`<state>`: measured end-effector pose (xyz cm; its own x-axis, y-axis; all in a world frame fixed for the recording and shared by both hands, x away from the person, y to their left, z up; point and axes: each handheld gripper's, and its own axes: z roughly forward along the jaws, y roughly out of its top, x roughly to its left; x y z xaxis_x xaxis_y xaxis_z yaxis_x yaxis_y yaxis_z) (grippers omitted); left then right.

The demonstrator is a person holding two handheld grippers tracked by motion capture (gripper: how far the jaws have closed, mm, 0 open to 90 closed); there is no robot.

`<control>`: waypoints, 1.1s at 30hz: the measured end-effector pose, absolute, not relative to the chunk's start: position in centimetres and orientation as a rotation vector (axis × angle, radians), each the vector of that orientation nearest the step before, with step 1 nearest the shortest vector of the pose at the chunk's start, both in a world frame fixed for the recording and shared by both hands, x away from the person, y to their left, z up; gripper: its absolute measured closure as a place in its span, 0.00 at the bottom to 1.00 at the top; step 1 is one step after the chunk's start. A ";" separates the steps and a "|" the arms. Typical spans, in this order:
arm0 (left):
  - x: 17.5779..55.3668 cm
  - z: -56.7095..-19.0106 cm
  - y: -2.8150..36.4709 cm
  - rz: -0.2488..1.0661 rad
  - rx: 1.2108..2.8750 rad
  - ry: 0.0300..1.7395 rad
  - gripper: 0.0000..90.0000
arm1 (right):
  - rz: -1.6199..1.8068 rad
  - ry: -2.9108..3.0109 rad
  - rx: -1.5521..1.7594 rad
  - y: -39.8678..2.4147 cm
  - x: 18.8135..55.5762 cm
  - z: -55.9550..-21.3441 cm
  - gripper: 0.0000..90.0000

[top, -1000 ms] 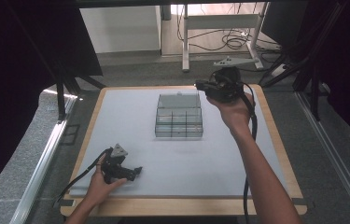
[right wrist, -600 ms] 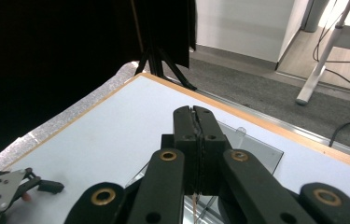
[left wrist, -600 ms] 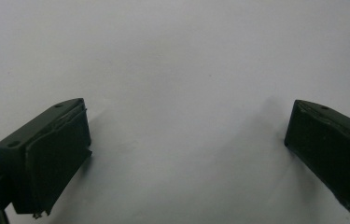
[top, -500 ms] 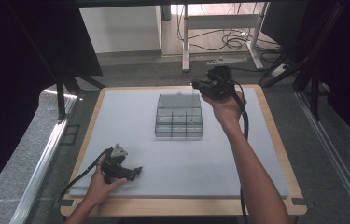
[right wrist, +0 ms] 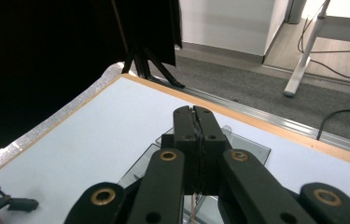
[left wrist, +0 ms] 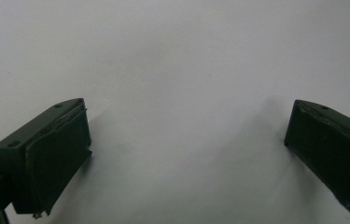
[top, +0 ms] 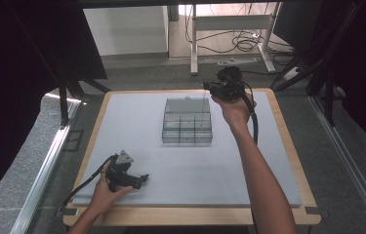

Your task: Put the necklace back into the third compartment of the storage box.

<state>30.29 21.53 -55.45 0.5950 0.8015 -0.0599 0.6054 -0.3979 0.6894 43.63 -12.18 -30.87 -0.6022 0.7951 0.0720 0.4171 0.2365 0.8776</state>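
A clear plastic compartment box (top: 187,123) with its lid standing open sits at the middle of the white mat. My right gripper (top: 207,87) hovers by the box's far right corner and points left. Its jaws (right wrist: 193,125) are pressed together with nothing visible between them, and the box (right wrist: 252,145) lies just below and beyond their tips. My left gripper (top: 143,178) rests on the mat near the front left, held by a hand. In the left gripper view it (left wrist: 186,149) stands wide open over bare white mat, with nothing between its fingers.
The white mat (top: 136,126) lies on a wood-edged table (top: 288,141). Black stand legs (top: 66,97) rise off the far left corner. A desk frame with cables (top: 229,29) stands on the floor behind. The left gripper (right wrist: 4,204) shows small at the bottom left of the right gripper view.
My right gripper has drifted left and slightly down toward the box's far right corner. The left hand and its gripper have stayed put.
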 end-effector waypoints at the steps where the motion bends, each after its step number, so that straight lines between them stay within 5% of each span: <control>1: 30.3 -55.5 21.5 0.370 2.139 1.108 0.00 | 1.322 2.121 1.123 -12.3 43.8 -31.0 0.97; 33: 30.3 -55.5 21.5 0.372 2.138 1.106 0.00 | 1.328 2.033 1.215 -11.8 48.3 -34.0 0.97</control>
<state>30.32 21.53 -55.47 0.5959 0.8009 -0.0584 0.6028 -0.3980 0.6916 48.26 -11.84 -33.98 -0.5277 0.8425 0.1082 0.4376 0.1605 0.8847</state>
